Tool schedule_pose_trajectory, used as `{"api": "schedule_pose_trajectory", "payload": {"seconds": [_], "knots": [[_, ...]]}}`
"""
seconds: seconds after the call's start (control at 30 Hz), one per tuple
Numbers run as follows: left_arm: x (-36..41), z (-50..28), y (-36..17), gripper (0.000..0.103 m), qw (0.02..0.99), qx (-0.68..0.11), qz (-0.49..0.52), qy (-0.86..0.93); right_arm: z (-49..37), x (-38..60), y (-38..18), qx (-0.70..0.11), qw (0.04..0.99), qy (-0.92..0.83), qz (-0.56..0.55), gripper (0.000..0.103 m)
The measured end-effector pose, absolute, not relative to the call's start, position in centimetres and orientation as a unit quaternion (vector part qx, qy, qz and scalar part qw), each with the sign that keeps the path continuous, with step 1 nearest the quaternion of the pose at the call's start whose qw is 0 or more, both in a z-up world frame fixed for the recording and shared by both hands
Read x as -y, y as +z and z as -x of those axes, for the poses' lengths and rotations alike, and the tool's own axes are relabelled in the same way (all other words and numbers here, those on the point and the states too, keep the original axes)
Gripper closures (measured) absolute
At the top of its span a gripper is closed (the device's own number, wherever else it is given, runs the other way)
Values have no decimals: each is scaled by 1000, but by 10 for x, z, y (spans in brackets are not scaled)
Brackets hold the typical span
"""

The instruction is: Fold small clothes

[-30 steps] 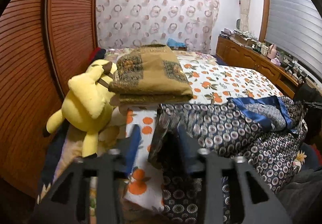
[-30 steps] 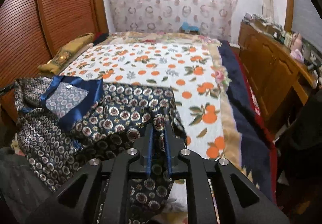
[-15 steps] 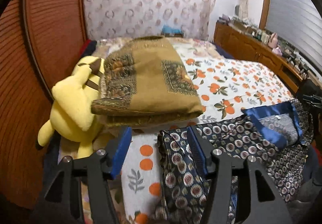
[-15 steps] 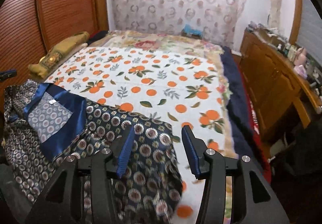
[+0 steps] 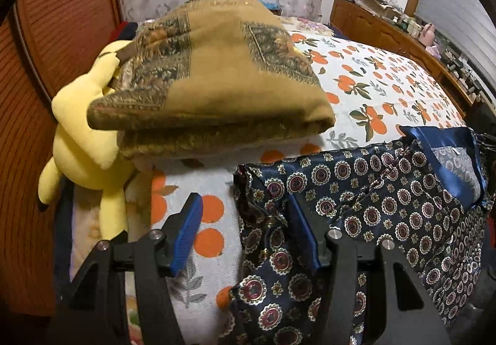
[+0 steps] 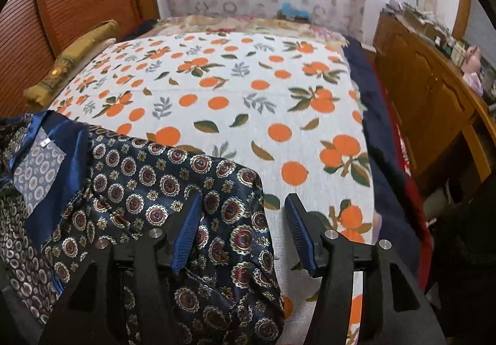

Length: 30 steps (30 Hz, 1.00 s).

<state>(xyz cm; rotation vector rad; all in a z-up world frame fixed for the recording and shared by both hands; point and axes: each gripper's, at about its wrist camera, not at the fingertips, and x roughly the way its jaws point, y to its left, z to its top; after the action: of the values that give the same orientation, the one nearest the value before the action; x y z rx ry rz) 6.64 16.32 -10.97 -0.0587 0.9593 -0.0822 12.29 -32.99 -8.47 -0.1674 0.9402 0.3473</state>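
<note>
Letting go is the change here: a second ago both tongs were pinched onto the near edge of the dark patterned garment [image 5: 356, 196], and now the left tongs [image 5: 245, 230] and the right tongs [image 6: 243, 228] stand wide apart with nothing between the blue pads. The cloth has been dropped back onto the bed [image 6: 248, 103], at its near end, so this pull or fold seems finished and a fresh grip would be needed for the next one.

The garment is a glossy navy fabric printed with round medallions, with a plain blue satin band and a small white label [image 6: 46, 142] showing at its inner side. It lies rumpled, not flat, one corner draped under the right tongs and another bunched beside the left tongs' right pad. Behind it sit a folded mustard-brown blanket [image 5: 217, 72] and a yellow plush toy [image 5: 83, 140].
</note>
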Motion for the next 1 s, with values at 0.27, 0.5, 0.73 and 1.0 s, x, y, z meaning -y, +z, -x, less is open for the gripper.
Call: {"api": "schedule_pose_trajectory", "payload": {"seconds": [0.27, 0.5, 0.73, 1.0], "knots": [[-157, -67, -109, 76, 887, -455, 34, -71, -123, 320, -86, -445, 871, 185, 95, 55], [-152, -54, -89, 103, 900, -422, 47, -96, -107, 304, -80, -427, 867, 233, 103, 96], [-145, -28, -18, 103, 937, -331, 50, -103, -78, 311, -21, -340, 907, 232, 84, 97], [-143, -39, 95, 103, 974, -208, 20, -87, -66, 315, 101, -200, 954, 200, 100, 98]]}}
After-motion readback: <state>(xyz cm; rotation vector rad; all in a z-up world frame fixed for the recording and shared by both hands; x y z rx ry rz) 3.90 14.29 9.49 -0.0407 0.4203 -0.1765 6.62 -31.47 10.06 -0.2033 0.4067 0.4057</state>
